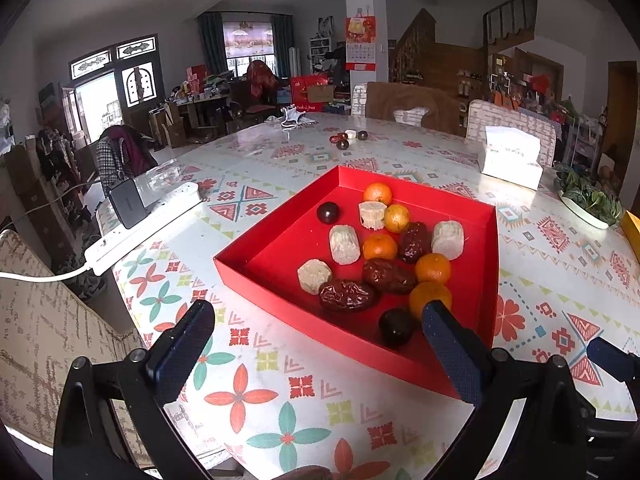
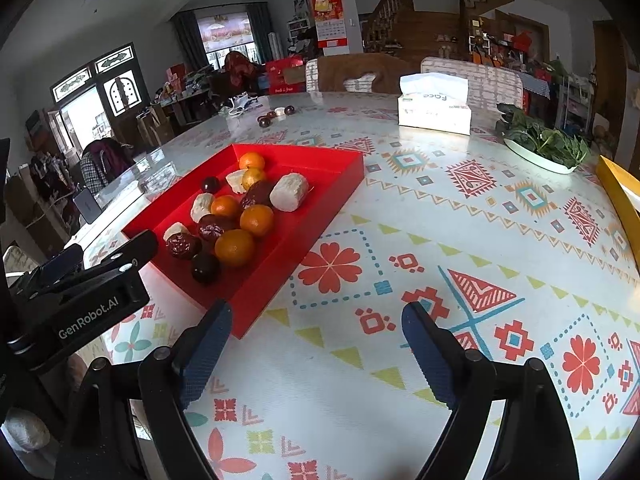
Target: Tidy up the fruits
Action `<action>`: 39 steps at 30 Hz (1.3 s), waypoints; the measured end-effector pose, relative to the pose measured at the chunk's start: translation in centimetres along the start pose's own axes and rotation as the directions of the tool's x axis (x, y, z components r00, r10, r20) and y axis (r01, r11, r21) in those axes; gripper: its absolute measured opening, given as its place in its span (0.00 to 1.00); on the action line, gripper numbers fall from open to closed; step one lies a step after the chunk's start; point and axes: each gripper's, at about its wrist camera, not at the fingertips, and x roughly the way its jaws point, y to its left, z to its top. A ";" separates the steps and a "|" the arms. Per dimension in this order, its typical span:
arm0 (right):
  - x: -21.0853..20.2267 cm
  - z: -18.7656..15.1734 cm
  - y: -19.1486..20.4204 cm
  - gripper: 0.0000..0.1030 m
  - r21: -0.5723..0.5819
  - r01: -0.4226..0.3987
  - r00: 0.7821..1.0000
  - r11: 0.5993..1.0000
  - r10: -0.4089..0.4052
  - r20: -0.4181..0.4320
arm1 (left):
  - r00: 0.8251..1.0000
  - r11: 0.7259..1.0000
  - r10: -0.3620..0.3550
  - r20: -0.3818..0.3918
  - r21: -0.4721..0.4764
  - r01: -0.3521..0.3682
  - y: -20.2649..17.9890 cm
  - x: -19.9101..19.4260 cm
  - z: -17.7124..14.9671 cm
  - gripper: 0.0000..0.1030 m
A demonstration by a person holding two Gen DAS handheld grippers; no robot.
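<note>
A red tray (image 1: 280, 224) on the patterned table holds several tangerines (image 1: 430, 298), wrinkled red dates (image 1: 348, 295), pale white chunks (image 1: 344, 244) and dark round plums (image 1: 396, 326). My left gripper (image 1: 319, 305) hangs open over the tray's near corner; its right finger (image 1: 448, 352) stands in front of the nearest tangerine and plum, and nothing is between the pads. In the right wrist view the tray (image 2: 276, 276) lies to the left. My right gripper (image 2: 318, 306) stands wide open over bare tablecloth just right of the tray corner, holding nothing. The left gripper's body (image 2: 80, 292) shows at the left edge.
A tissue box (image 2: 434, 108), a plate of greens (image 2: 540, 148) and a yellow box edge (image 2: 620, 196) sit far right. A few small fruits (image 1: 346, 139) lie at the table's far side. A white power strip (image 1: 144, 224) with a black charger (image 1: 126, 202) lies left. Chairs ring the table.
</note>
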 end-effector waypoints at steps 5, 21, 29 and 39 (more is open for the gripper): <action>0.3 -0.1 0.3 0.88 -0.005 0.001 1.000 1.000 -0.001 -0.010 | 1.000 1.000 -0.002 -0.016 0.001 0.002 0.1 0.4 -0.1 1.00; 0.9 -0.3 0.2 0.88 0.001 0.006 1.000 1.000 -0.006 -0.027 | 0.999 1.000 -0.026 -0.046 0.007 0.027 -0.2 1.0 -0.4 1.00; 1.1 -0.3 -0.1 0.88 0.008 0.027 0.999 1.000 -0.026 -0.038 | 0.997 0.999 -0.040 -0.060 0.005 0.040 -0.3 0.9 -0.4 1.00; 1.2 -0.3 -0.2 0.89 0.011 0.032 0.999 0.999 -0.032 -0.042 | 0.997 0.999 -0.050 -0.060 0.011 0.051 -0.4 0.9 -0.5 1.00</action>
